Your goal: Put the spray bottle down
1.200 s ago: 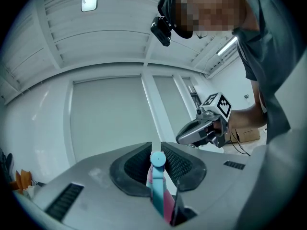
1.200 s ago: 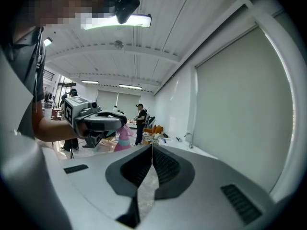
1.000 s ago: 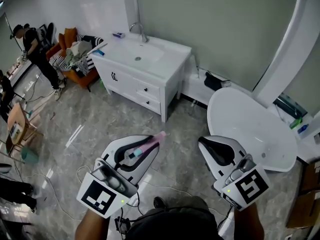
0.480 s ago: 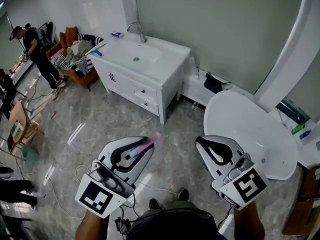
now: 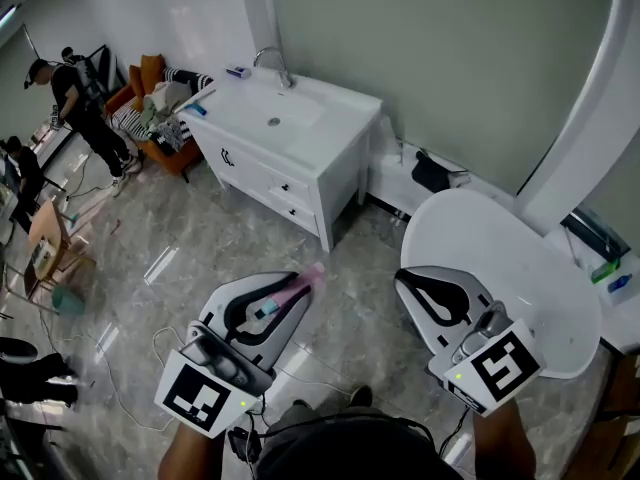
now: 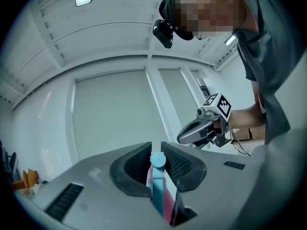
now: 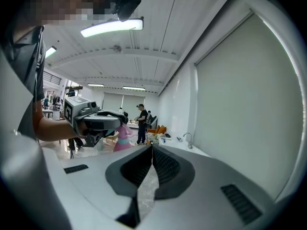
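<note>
Spray bottle (image 5: pixel 303 281) is up in the air, squeezed between my left gripper's (image 5: pixel 290 293) fingers, with its blue nozzle level with their tips. The white sink cabinet (image 5: pixel 300 173) sits well beyond those fingertips. My right gripper (image 5: pixel 412 286) is clamped closed on nothing.

White left tool (image 5: pixel 288 290), seemingly grey shirt (image 6: pixel 268 56)
</note>
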Tool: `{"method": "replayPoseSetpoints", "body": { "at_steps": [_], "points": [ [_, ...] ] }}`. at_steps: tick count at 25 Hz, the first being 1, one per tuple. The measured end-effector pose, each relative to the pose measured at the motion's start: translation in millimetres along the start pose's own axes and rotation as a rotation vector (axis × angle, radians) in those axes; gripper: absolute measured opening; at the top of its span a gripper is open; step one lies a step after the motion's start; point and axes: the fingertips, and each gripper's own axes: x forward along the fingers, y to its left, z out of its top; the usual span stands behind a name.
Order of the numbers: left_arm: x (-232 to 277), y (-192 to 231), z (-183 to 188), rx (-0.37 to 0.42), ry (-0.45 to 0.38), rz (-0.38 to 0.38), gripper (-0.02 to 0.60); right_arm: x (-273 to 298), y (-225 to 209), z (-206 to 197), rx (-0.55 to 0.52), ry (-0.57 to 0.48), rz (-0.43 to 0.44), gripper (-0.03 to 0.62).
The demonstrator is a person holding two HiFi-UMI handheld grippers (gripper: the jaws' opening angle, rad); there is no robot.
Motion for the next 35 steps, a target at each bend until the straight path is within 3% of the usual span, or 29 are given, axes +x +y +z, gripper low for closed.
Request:
{"method": "replayPoseSetpoints", "body": {
  "at_steps": [10, 24, 28, 32, 35],
  "points": [
    [14, 10, -13, -0.010, 0.008, -0.013, 0.058, 12, -14, -11, 0.013, 0.022, -0.002, 0.009],
    [14, 92, -42, -0.046, -0.013, -0.107, 0.058, 90, -19, 7, 0.028, 0.048, -0.092, 0.009],
    [0, 117, -55, -0.102, 0.021, -0.107, 0.058, 117, -12, 15, 0.016, 0.027, -0.111, 0.009],
    [-1, 143, -59, -0.025, 0.000, -0.149, 0.058, 149, -14, 18, 0.060, 0.013, -0.128, 0.009],
    [12, 155, -61, -0.017, -0.033, -0.166, 0.059, 159, -27, 23, 0.050, 0.017, -0.145, 0.009]
  ]
}}
